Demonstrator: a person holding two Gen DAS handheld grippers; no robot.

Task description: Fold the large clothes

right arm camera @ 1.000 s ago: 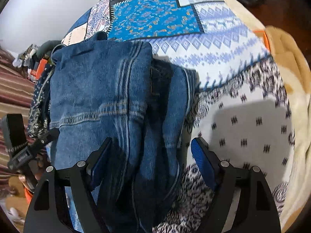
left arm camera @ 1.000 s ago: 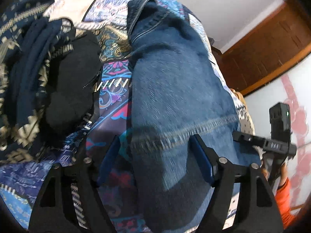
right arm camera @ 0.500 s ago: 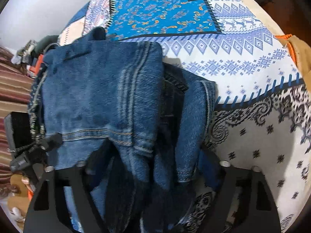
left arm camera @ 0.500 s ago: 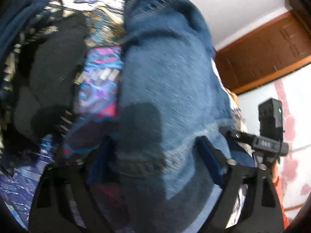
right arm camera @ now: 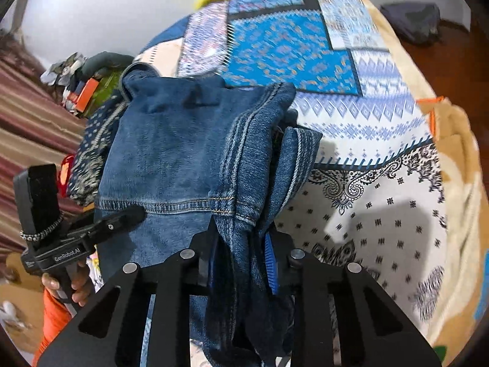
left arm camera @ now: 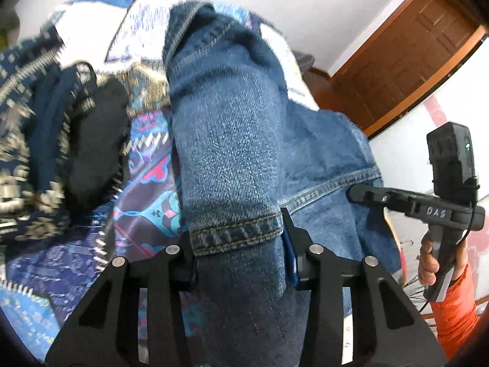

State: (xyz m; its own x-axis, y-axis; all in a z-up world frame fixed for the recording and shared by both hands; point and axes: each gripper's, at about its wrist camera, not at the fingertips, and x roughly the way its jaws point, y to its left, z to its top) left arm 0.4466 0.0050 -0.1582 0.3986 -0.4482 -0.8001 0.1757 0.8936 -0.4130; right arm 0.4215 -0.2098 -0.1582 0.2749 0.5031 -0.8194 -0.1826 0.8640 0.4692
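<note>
A pair of blue denim jeans (left arm camera: pixel 232 140) lies folded lengthwise on a patterned bedspread (left arm camera: pixel 146 165). My left gripper (left arm camera: pixel 238 244) is shut on the jeans' hem end, with the denim bunched between its fingers. My right gripper (right arm camera: pixel 241 244) is shut on the other side of the same hem end of the jeans (right arm camera: pixel 171 153), gripping several stacked layers. Each gripper shows in the other's view: the right one in the left wrist view (left arm camera: pixel 366 195), the left one in the right wrist view (right arm camera: pixel 128 214).
A dark patterned garment and a black cloth (left arm camera: pixel 94 140) lie left of the jeans. The bedspread (right arm camera: pixel 366 140) stretches to the right, with a beige blanket edge (right arm camera: pixel 458 183). A wooden door (left arm camera: pixel 412 61) and white wall stand behind. Clutter (right arm camera: pixel 88 88) sits at the far bed edge.
Both grippers moved in over the jeans' hem and closed on the denim. The fabric near the grippers has bunched and lifted slightly.
</note>
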